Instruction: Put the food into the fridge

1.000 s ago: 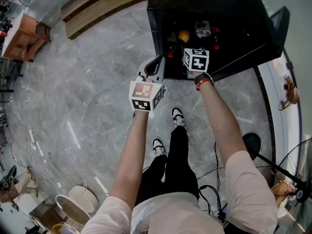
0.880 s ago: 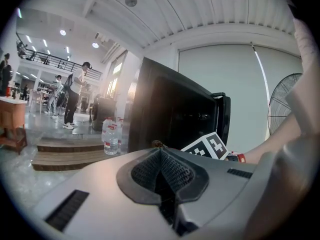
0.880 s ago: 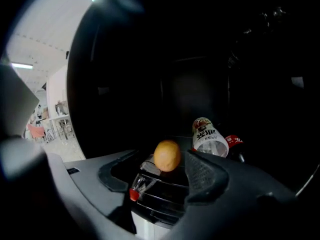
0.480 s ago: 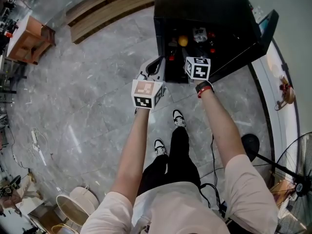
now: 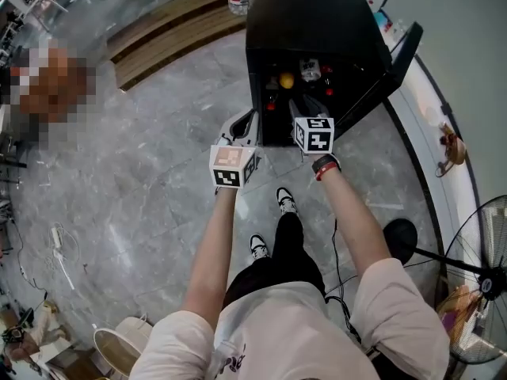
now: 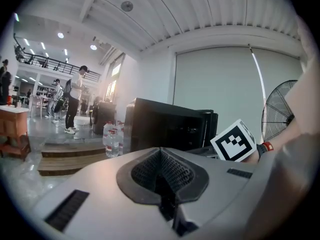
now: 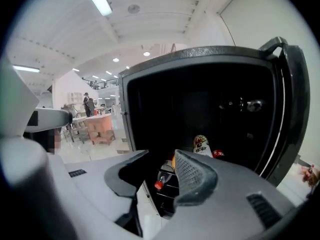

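Observation:
A small black fridge stands on the floor with its door swung open to the right. Inside it lie a yellow fruit, a white tin and red-capped bottles. My right gripper hovers just in front of the opening. In the right gripper view its jaws are closing with nothing between them, and beyond them I see a red-capped bottle and a white tin. My left gripper hangs left of the fridge, shut and empty.
A wooden step runs behind the fridge, with water bottles on it. A standing fan and a black round base are at the right. The person's feet are just below the grippers on the grey marble floor.
The right gripper has drawn back a little from the fridge opening toward the person. The head view has shifted, so the fridge sits higher in frame. The left gripper keeps its place beside it.

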